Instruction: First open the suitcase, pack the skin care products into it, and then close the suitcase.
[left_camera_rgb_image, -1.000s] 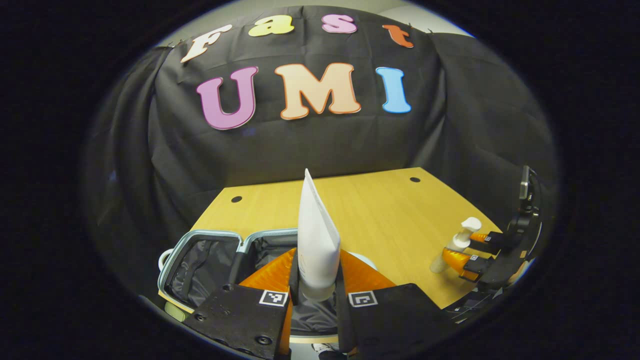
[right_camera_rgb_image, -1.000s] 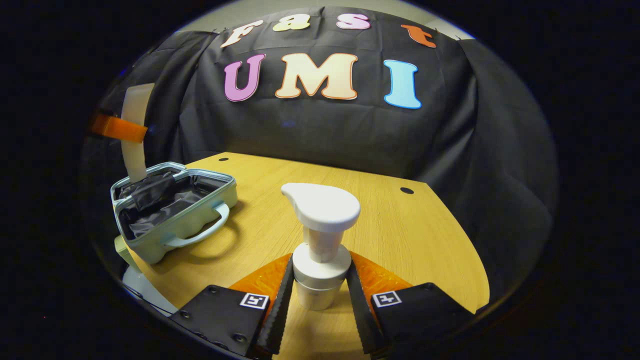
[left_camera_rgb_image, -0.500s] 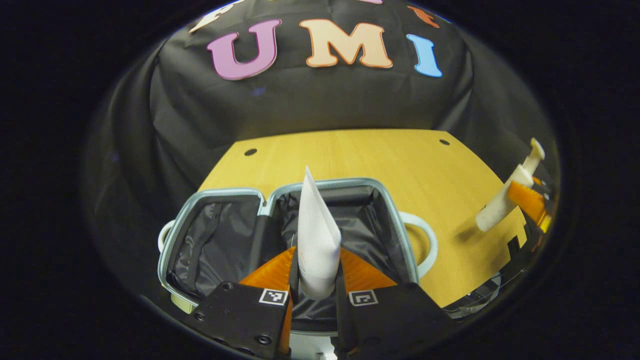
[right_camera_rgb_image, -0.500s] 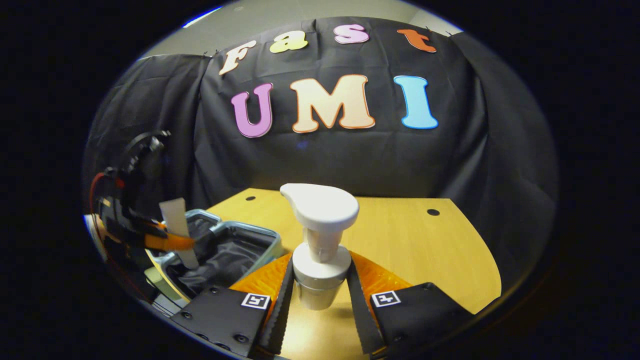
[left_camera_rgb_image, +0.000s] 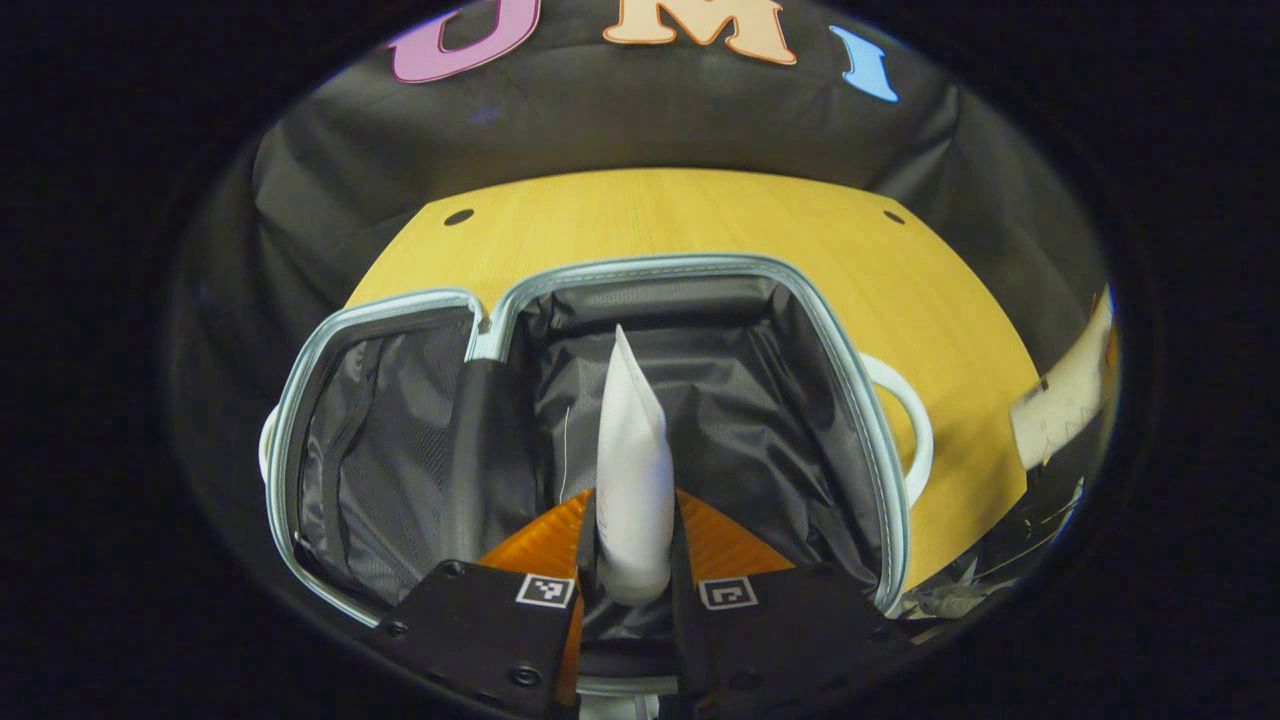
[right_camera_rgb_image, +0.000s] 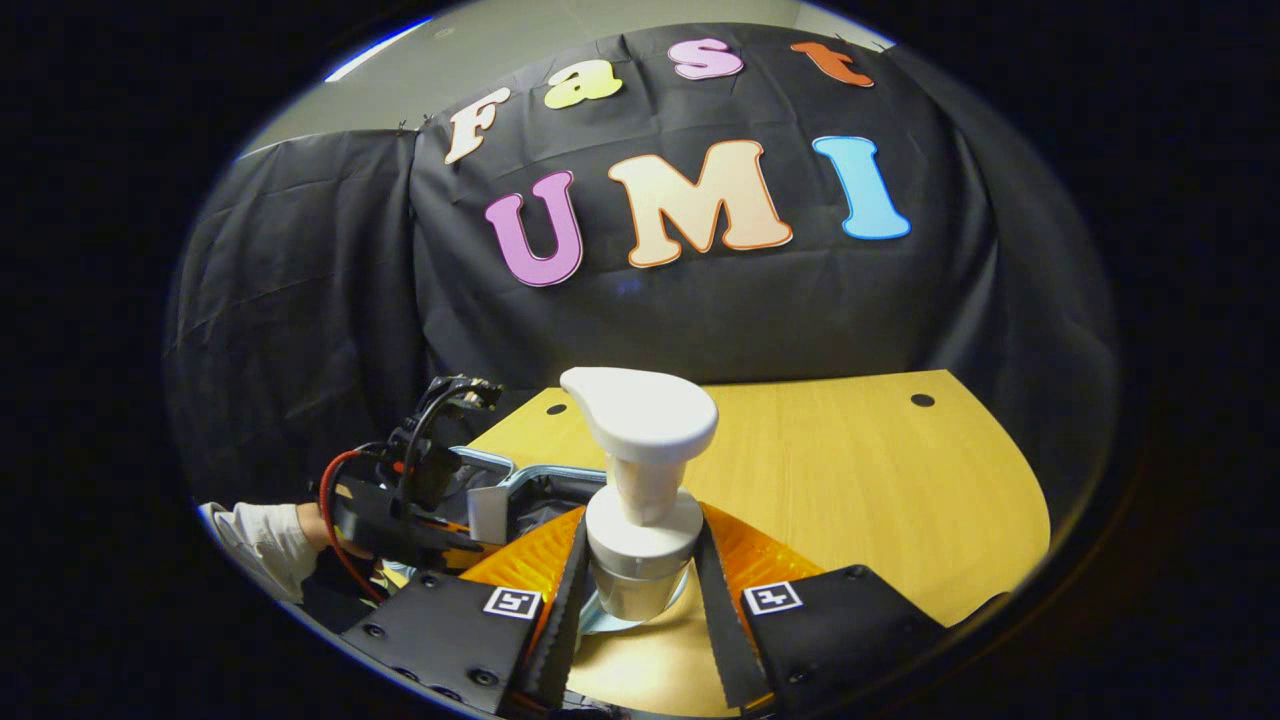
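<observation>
Black cloth walls in the booth, with a wooden desk (left_camera_rgb_image: 700, 215) in front of it, two small dark holes near its far edge. On the desk I see the suitcase (left_camera_rgb_image: 850, 400) lying open, pale blue-green rim, both halves lined with dark fabric, a white handle (left_camera_rgb_image: 905, 430) sticking out on its right side in the left gripper view. My left hand-held gripper (left_camera_rgb_image: 632, 545) is clamped on a white tube (left_camera_rgb_image: 630, 470), both fingers pressing its lower part near the cap end; the flat crimped end points away from the camera, and the tube hangs over the right-hand half of the open case. Cannot tell whether the tube touches the lining. In the right gripper view my right hand-held gripper (right_camera_rgb_image: 640, 590) holds a white pump bottle (right_camera_rgb_image: 640, 480) upright, fingers closed on its neck collar just under the pump head, spout pointing left. Below and beside it the desk (right_camera_rgb_image: 850, 480) shows bare wood. Off to the left in that view I see the left hand-held gripper (right_camera_rgb_image: 440, 520) with its red cable, a hand in a white sleeve (right_camera_rgb_image: 262, 540) behind it, the tube (right_camera_rgb_image: 487, 512) between its fingers, and the suitcase (right_camera_rgb_image: 500, 468) rim right there beneath. At the right edge of the left gripper view there's a pale blurred shape, too smeared to name.
</observation>
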